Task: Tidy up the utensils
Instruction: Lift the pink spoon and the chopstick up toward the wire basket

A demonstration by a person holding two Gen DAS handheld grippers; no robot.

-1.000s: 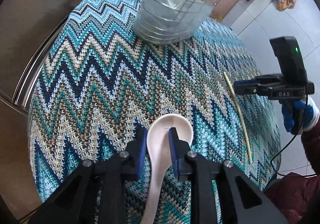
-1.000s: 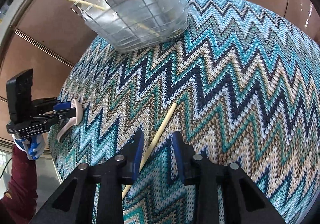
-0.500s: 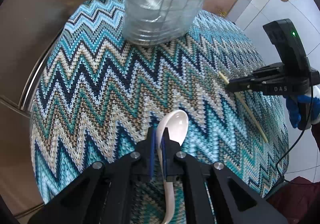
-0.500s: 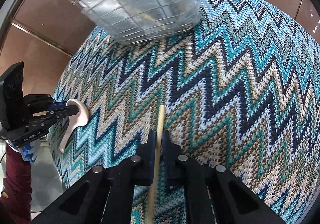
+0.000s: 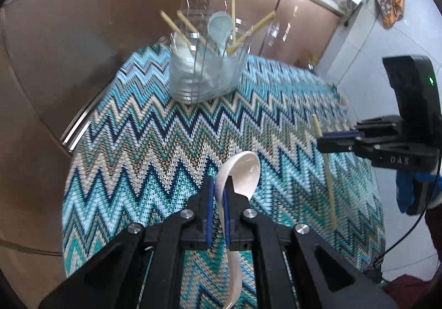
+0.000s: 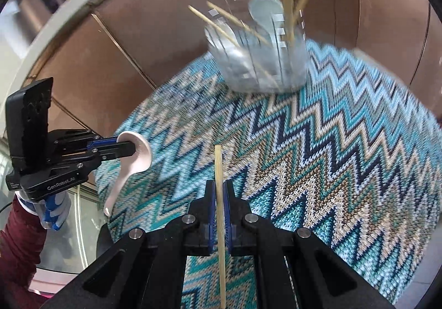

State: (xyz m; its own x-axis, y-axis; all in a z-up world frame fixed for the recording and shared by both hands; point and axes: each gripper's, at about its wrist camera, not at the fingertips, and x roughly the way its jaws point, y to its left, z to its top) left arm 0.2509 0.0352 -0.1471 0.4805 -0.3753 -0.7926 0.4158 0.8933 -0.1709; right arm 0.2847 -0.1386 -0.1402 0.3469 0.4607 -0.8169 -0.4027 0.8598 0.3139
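Left gripper [image 5: 218, 193], marked "GenRobot.AI" in the right view, is clamped on the white spoon [image 5: 243, 171]. Right gripper [image 6: 219, 198], marked "DAS" in the left view, pinches a chopstick [image 6: 219, 198]. Both are held above the zigzag cloth [image 5: 154, 143]; the wire holder [image 5: 204, 74] stands far back near the cloth's edge.

White spoon [image 5: 243, 171], tan chopstick [image 6: 219, 198], teal-navy-beige zigzag cloth [image 5: 154, 143].

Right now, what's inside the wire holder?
The wire holder holds several chopsticks and a pale spoon, all standing up. Motion blur hides what sits lower inside.
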